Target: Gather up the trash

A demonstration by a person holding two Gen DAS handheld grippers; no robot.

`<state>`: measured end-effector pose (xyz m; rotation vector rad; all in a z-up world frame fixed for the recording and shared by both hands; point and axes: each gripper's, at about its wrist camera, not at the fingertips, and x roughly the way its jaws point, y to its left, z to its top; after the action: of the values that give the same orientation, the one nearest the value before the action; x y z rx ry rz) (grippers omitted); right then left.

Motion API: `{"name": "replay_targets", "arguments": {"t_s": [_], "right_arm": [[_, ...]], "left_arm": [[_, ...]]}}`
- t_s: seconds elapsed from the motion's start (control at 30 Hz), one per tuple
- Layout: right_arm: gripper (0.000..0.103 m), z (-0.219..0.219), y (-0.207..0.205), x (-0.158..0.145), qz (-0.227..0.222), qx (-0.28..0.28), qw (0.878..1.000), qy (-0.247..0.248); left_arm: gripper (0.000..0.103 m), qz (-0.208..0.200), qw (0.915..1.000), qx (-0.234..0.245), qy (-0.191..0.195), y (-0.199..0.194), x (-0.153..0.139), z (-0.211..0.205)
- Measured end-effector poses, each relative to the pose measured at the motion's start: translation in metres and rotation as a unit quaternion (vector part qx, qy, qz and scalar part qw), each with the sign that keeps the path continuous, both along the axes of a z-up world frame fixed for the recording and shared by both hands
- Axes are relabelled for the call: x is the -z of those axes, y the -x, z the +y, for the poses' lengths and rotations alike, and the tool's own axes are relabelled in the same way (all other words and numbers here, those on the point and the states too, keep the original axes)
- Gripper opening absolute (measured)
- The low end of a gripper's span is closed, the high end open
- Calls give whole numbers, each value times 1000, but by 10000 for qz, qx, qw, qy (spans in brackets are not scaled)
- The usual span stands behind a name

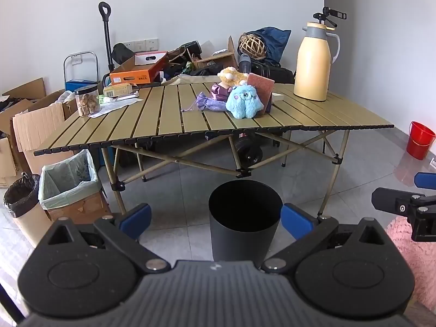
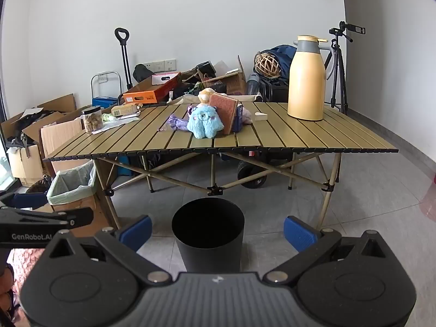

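Trash bin [image 1: 245, 218], black, cylindrical and open-topped, stands on the tiled floor between and just beyond the jaws of the left gripper [image 1: 216, 219]; in the right wrist view it sits likewise ahead of the right gripper [image 2: 218, 231], slightly toward that gripper's left jaw. Both sets of jaws are spread wide and released, nothing between the blue pads. Counter [image 1: 169, 125], a slatted folding table, lies well beyond the bin. On it, ahead of the jaws: yellow thermos jug [image 1: 313, 62] to the far right; blue plush toy [image 1: 244, 102] near centre, touching a pink sponge-like block [image 1: 261, 83]; clear jar [image 1: 87, 100] to the far left, its contents possibly snacks. A lined cardboard box [image 1: 68, 179] stands on the floor left of the left jaw.
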<state>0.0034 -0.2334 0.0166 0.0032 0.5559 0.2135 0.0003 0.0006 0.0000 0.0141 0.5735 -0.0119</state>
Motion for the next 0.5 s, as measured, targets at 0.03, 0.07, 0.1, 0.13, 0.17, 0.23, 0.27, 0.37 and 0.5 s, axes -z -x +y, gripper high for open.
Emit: {"name": "replay_targets", "arguments": {"t_s": [0.03, 0.07, 0.1, 0.13, 0.17, 0.23, 0.27, 0.37, 0.5], "right_arm": [[103, 0, 0, 0, -4, 2, 10000, 5], [103, 0, 0, 0, -3, 4, 10000, 4], [103, 0, 0, 0, -19, 3, 10000, 10], [103, 0, 1, 0, -21, 4, 10000, 9], [103, 0, 1, 0, -22, 4, 10000, 12], [103, 0, 1, 0, -27, -4, 10000, 15], [103, 0, 1, -1, -31, -9, 10000, 17], [103, 3, 0, -2, -33, -27, 10000, 15], [103, 6, -2, -1, -21, -23, 10000, 24]], "left_arm": [[103, -11, 10000, -3, -9, 0, 0, 0], [103, -7, 10000, 2, -9, 0, 0, 0], [103, 0, 10000, -1, -16, 0, 0, 0], [103, -6, 10000, -2, -24, 0, 0, 0], [103, -11, 10000, -3, -29, 0, 0, 0], [103, -12, 10000, -4, -35, 0, 0, -1], [103, -14, 10000, -5, -38, 1, 0, -1], [103, -20, 10000, -9, -37, 0, 0, -3], [103, -23, 10000, -4, -35, 0, 0, -3]]}}
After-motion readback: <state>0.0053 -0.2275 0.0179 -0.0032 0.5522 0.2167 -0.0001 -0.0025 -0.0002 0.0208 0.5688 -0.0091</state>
